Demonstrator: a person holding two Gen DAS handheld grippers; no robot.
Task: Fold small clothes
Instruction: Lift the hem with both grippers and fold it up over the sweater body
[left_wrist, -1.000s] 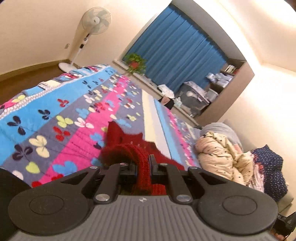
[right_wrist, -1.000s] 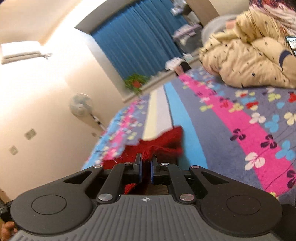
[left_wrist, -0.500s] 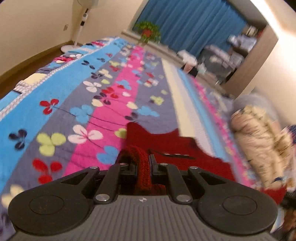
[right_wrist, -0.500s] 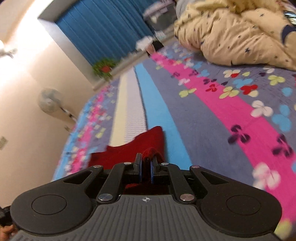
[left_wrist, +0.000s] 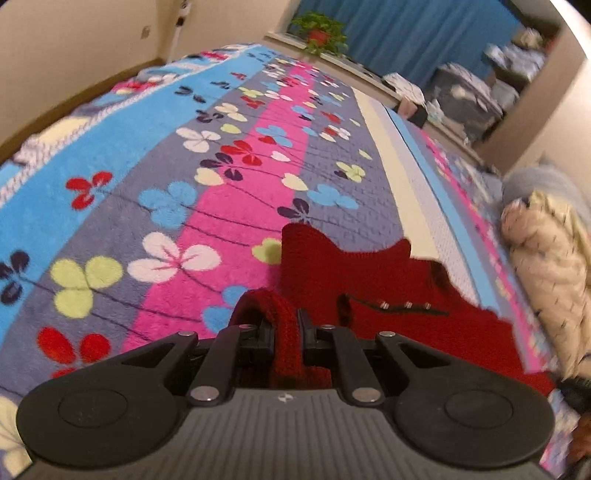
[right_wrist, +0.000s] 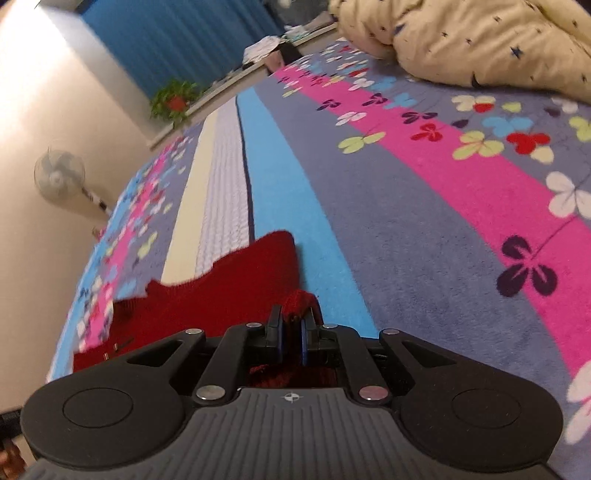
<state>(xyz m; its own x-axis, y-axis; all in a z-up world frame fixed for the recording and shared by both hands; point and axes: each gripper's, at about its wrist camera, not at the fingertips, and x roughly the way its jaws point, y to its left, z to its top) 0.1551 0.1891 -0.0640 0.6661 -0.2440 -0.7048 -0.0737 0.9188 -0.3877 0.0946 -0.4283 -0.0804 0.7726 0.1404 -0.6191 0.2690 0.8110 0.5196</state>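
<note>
The left gripper (left_wrist: 286, 332) is pinching a ribbed edge of the red knit garment (left_wrist: 354, 273), and the right gripper (right_wrist: 291, 336) is clamping another edge; the garment is lying spread on the flowered bedspread (left_wrist: 221, 206).

The knitted garment (left_wrist: 369, 280) lies spread on the bed's blanket (left_wrist: 177, 155), stretched between the left gripper (left_wrist: 286, 328) and the right gripper (right_wrist: 291, 325), each clamped on one of its near edges. In the left wrist view a heaped quilt (left_wrist: 546, 258) sits on the bed to the garment's right. Beyond the bed's far end a potted plant (right_wrist: 173, 99) stands on the sill before the curtain (left_wrist: 406, 33), and a standing fan (right_wrist: 59, 177) stands beside the bed
</note>
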